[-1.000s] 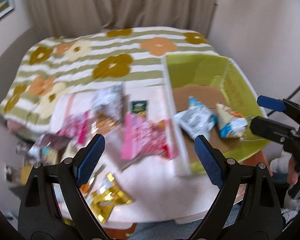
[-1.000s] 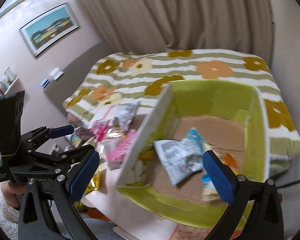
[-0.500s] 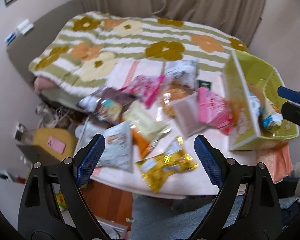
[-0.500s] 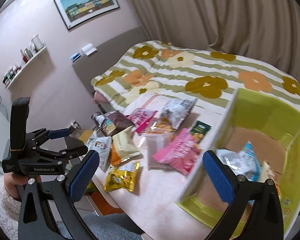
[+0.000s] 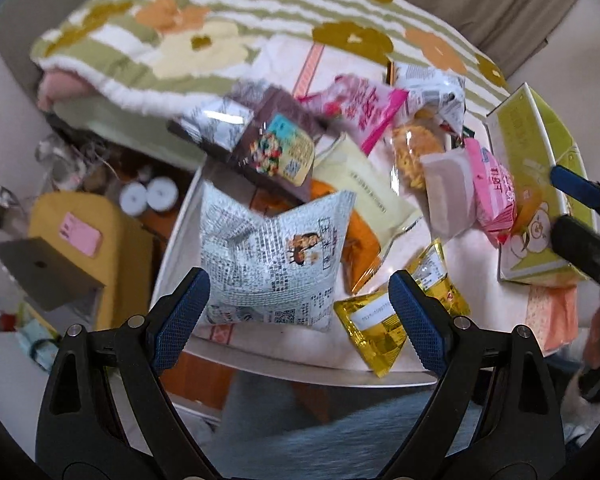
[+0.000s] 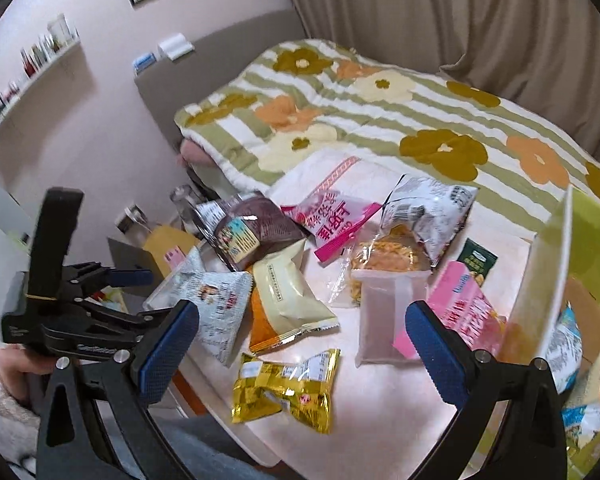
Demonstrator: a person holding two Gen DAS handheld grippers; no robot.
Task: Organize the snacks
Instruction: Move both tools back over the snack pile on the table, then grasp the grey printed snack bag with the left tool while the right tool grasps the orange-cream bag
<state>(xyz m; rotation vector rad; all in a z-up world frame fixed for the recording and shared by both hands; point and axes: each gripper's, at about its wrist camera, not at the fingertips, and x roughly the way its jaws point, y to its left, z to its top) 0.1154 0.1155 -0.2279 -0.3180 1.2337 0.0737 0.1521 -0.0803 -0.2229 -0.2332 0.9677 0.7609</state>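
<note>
- Here, your left gripper (image 5: pixel 298 304) has its blue, cross-hatched pads spread wide with nothing between them; it hovers over the near edge of the white table (image 5: pixel 300 364).
- Your right gripper (image 6: pixel 300 346) is likewise spread and holds nothing, above the table's middle.
- Newsprint bag (image 5: pixel 272 258): a puffy, pillow-shaped foil pack printed in grey text, lying at the table's near-left corner, just ahead of your left gripper.
- Gold packet (image 6: pixel 286 390): shiny, crinkled foil, lying flat near the front edge.
- Cream packet (image 6: pixel 290 296): smooth and matte, resting on an orange packet (image 6: pixel 260 322).
- Brown bag (image 5: pixel 278 148): dark, glossy, with a colourful label, overlapping the pile behind the newsprint bag.
- Pink bag (image 6: pixel 332 220): glossy, with large characters, beside a second newsprint bag (image 6: pixel 428 210).
- Clear bag (image 6: pixel 388 260): transparent film showing yellow-orange pieces; a frosted pouch (image 6: pixel 388 314) lies against it.
- Pink pack (image 5: pixel 494 196): touching the box wall.
- Green box (image 6: pixel 548 288): stiff cardboard, brown floor inside, at the table's right end; it holds a blue-and-white bag (image 6: pixel 568 344).
- Quilt (image 6: pixel 380 112): soft, striped, flowered, behind the table.
</note>
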